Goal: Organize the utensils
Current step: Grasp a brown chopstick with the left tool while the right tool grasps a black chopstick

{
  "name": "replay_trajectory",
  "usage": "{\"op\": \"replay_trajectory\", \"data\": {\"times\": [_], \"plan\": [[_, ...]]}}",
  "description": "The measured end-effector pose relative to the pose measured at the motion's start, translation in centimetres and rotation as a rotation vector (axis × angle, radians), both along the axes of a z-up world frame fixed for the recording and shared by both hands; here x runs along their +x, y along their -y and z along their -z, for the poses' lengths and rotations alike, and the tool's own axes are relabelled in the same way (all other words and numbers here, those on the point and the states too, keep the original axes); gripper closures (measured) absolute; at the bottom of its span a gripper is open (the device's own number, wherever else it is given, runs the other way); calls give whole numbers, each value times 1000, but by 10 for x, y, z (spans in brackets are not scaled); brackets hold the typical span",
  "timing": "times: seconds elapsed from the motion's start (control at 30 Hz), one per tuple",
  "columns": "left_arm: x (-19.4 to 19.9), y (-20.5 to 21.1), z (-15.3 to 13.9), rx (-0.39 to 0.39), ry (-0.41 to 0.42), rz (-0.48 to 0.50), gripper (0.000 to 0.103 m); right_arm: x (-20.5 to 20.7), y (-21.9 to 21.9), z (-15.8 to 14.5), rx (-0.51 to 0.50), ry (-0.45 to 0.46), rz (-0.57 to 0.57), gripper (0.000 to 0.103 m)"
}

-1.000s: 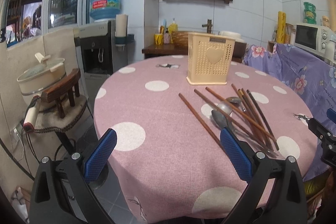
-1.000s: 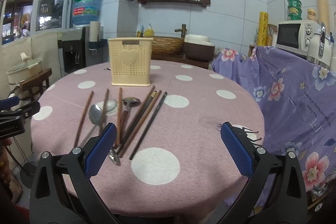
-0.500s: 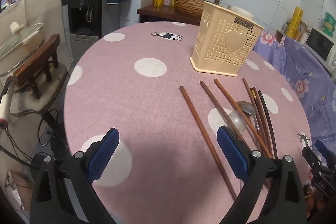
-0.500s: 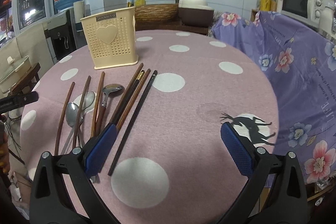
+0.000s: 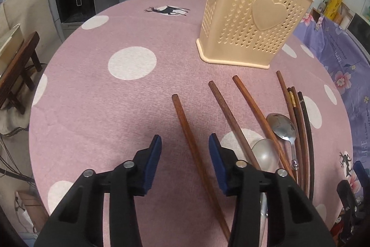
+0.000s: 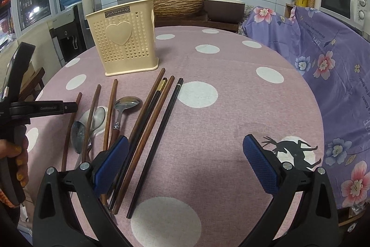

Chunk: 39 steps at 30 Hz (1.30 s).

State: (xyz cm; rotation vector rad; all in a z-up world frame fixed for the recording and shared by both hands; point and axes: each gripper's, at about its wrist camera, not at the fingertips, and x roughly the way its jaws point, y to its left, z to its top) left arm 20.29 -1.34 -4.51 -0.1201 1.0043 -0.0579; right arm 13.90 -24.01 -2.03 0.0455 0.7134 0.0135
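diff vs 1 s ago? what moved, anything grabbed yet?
The left claw came down and forward over the leftmost wooden chopstick and narrowed around it; its pads do not yet touch it. The right claw dipped closer to the table, still wide open. Nothing grabbed. Utensils and the cream holder stayed put.

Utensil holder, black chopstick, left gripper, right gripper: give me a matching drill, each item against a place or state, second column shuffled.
Items:
1. utensil holder
2. black chopstick
3. left gripper
4. right gripper

States:
A. jaws wide, over bare tablecloth
B. jaws either side of the leftmost brown chopstick
C. upright at the far end of the utensils
D. rightmost in the row, flat

Pairs: 1-C, 2-D, 3-B, 4-A
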Motion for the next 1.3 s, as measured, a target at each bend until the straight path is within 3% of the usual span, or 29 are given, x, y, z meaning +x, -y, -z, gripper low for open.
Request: {"op": "replay_trajectory", "data": {"times": [0.2, 0.47, 0.77, 0.9, 1.17, 1.3], "plan": [[6, 8, 0, 59, 7, 11, 73, 14, 2, -2, -13, -11, 15, 13], [13, 13, 1, 75, 14, 45, 77, 65, -4, 2, 30, -103, -4, 47], [8, 11, 1, 48, 12, 43, 78, 109, -14, 20, 41, -198, 11, 70], [5, 13, 2, 56, 21, 32, 77, 116, -20, 29, 39, -218, 16, 76], [10, 31, 5, 148, 50, 51, 78, 134, -24, 29, -12, -210, 48, 85], [14, 31, 5, 133, 46, 66, 80, 140, -21, 29, -2, -210, 45, 92]]}}
